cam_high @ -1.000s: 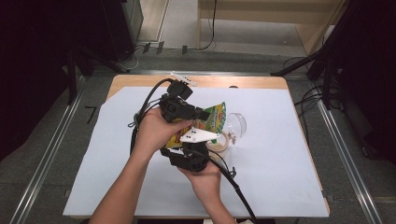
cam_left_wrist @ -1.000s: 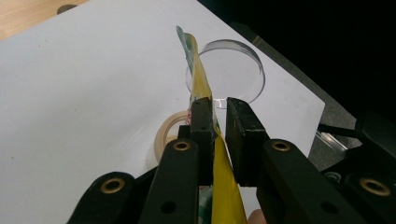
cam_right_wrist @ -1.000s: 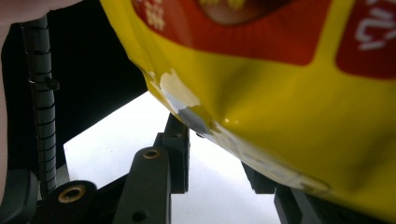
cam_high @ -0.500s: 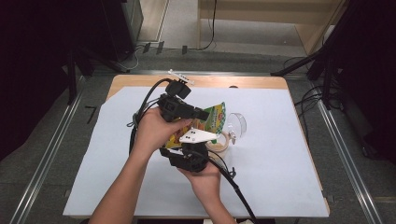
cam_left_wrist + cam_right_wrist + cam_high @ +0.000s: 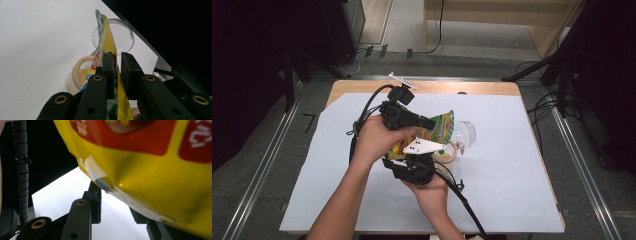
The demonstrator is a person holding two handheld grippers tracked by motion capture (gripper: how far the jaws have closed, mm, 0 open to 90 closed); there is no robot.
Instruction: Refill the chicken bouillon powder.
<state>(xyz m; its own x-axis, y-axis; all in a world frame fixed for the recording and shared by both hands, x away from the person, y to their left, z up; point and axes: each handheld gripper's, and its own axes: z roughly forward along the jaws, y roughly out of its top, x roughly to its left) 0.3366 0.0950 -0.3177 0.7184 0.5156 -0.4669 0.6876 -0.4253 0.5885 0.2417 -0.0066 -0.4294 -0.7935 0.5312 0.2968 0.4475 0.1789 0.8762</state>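
Left gripper (image 5: 117, 75) pinches the yellow packet (image 5: 106, 47) edge-on between its flat black jaws, holding it near the middle of the tabletop (image 5: 522, 165). Right gripper (image 5: 422, 159), just below, has its jaws spread, with the packet's torn lower edge over them in the right gripper view. The packet is glossy film, yellow with red and green print, creased and bulging. Beneath it stand a clear round cup (image 5: 464, 132) and a tan ring-shaped lid (image 5: 451, 151), touching each other. White paper covers the tabletop, with wide bare room toward the right and near edges.
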